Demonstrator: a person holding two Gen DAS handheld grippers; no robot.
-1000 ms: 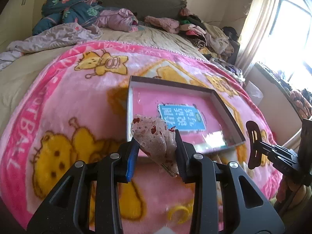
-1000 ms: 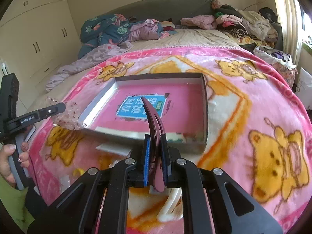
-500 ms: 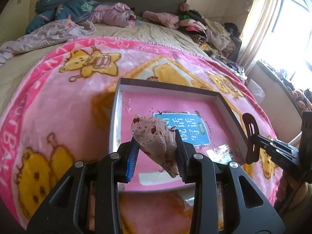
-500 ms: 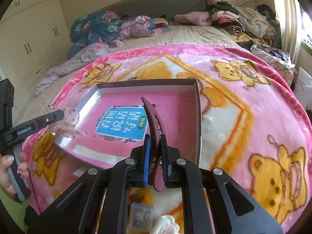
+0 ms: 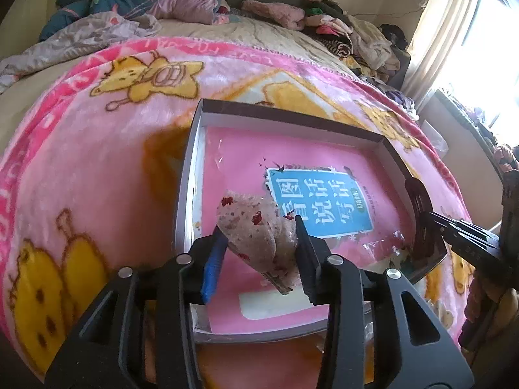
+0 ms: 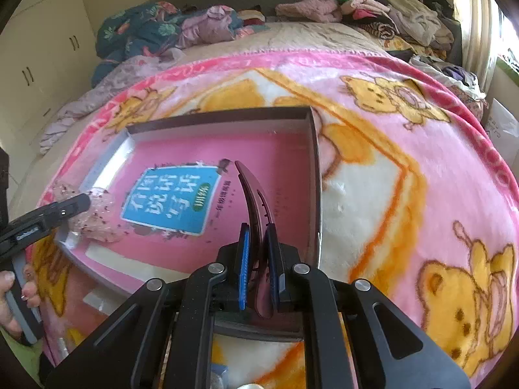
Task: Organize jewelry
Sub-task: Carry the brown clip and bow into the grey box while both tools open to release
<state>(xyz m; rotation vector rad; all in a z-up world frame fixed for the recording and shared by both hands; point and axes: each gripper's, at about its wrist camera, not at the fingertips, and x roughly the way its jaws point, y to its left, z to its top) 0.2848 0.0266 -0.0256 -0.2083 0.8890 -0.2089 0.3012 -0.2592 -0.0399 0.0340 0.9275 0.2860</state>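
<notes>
A shallow dark-rimmed box [image 5: 188, 175] lies on the pink bear blanket [image 5: 81, 168]. Inside it is a pink book with a blue label [image 5: 319, 204]. My left gripper [image 5: 258, 246] hangs over the box's near left part. A translucent hair clip with red flecks [image 5: 253, 227] sits between its pads, still carried, while the jaws are opening. My right gripper [image 6: 259, 249] is shut on a curved maroon hair clip [image 6: 254, 194], above the box's right side near its rim [image 6: 314, 178]. Each gripper shows in the other's view: the left gripper [image 6: 74, 202] and the right gripper [image 5: 421, 227].
Heaped clothes and bedding [image 6: 168, 32] lie across the head of the bed. White wardrobe doors [image 6: 42, 64] stand at the left, a curtained window [image 5: 454, 32] at the right. A person's hand [image 6: 13, 291] holds the left gripper's handle. Small pale items lie on the blanket below the box's near edge.
Both grippers moved forward and down, from before the box's near edge to over its inside. Each still carries its clip. The left jaws stand slightly wider.
</notes>
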